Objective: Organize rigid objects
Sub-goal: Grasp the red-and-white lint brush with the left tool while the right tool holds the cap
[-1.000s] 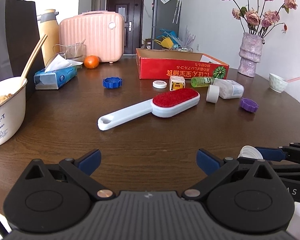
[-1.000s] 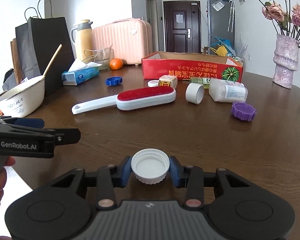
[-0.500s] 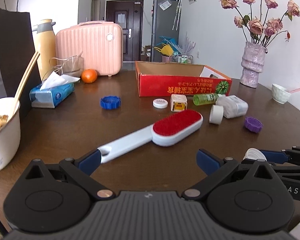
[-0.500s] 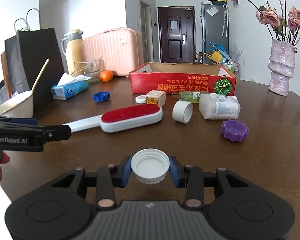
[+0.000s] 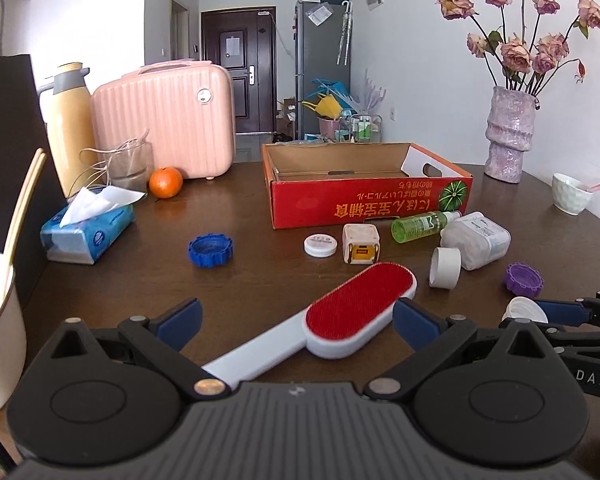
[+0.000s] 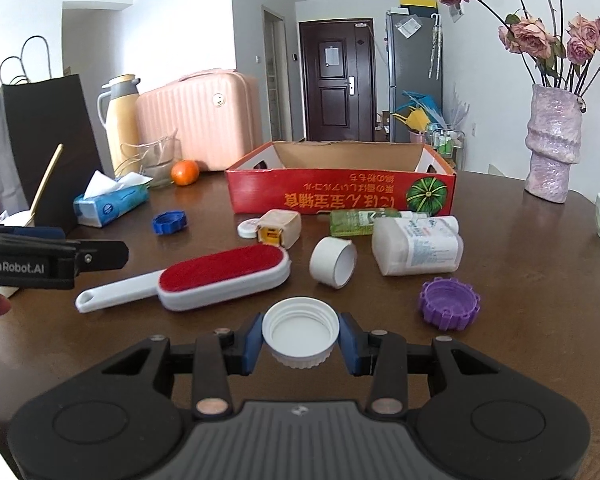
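1. My right hand-held gripper (image 6: 300,340) clamps one white cap (image 6: 300,330) above the tabletop (image 6: 520,360).
2. My left hand-held gripper (image 5: 296,320) gapes wide over one lint brush (image 5: 356,312).
3. Loose nearby: one purple cap (image 6: 450,303), one blue cap (image 6: 169,222), two bottles, one red box (image 6: 340,196).

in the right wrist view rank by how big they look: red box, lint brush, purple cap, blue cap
1. red box
2. lint brush
3. purple cap
4. blue cap, though it lies farther off, so these two are unsure.
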`<state>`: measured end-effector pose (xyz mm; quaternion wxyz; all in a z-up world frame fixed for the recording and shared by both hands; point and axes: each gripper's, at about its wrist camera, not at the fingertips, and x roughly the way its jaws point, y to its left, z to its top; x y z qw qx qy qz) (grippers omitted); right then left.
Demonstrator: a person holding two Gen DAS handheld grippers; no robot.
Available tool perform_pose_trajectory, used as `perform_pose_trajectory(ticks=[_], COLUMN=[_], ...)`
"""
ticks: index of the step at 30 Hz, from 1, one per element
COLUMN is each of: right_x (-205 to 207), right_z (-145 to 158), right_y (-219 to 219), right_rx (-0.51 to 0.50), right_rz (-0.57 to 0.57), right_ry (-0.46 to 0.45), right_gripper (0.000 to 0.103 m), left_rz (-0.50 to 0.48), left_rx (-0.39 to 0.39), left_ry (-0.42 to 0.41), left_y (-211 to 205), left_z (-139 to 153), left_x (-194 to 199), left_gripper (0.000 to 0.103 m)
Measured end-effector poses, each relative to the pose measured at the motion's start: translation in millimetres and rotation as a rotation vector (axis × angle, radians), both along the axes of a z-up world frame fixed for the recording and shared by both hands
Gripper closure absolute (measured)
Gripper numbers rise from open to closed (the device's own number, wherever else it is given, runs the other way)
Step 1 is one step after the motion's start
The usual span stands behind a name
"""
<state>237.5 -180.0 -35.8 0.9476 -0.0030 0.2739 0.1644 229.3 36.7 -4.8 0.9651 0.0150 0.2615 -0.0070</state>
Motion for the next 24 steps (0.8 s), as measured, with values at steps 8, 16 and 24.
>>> perform_pose_trajectory(ticks=[8, 16, 24], right_x=[23.3, 42.7, 60.4], right_z=[4.2, 4.5, 0.8], right_y=[-7.5, -10.9, -17.6], right_rx=[-0.009, -0.013, 0.005], right_rz=[-0.026, -0.047, -0.083], right_ry=[-0.015, -0.022, -0.030], right_gripper=[0.064, 0.064, 0.064], left_rz=[-0.031, -0.069, -0.126], left_rx=[0.015, 0.027, 0.035], left_ry=[0.043, 0.100, 0.137], left_y=[-5.8, -10.3, -22.8], left_z=[-0.8, -7.5, -13.9], left_x=[32.3, 63.3, 90.1], left_gripper=[0.000, 0.000, 0.000])
